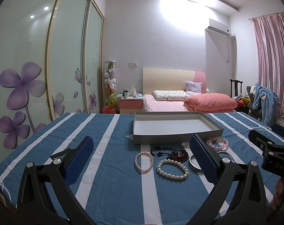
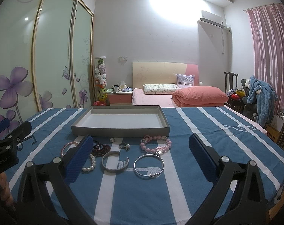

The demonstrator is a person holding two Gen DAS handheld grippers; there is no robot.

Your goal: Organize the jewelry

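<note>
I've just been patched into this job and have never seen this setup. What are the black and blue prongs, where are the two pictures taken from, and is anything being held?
There is no robot arm here. A person holds a two-finger tool in each hand, and each tool has a fisheye camera looking forward along its blue-padded fingers. One picture is from the left tool, the other from the right tool. Both tools are open and hold nothing.

On the blue striped cloth stands an empty grey tray. In front of it lie a pink pearl bracelet, a white pearl bracelet, dark beads, a pink bead bracelet, a silver cuff, a thin silver bangle and a ring.
</note>
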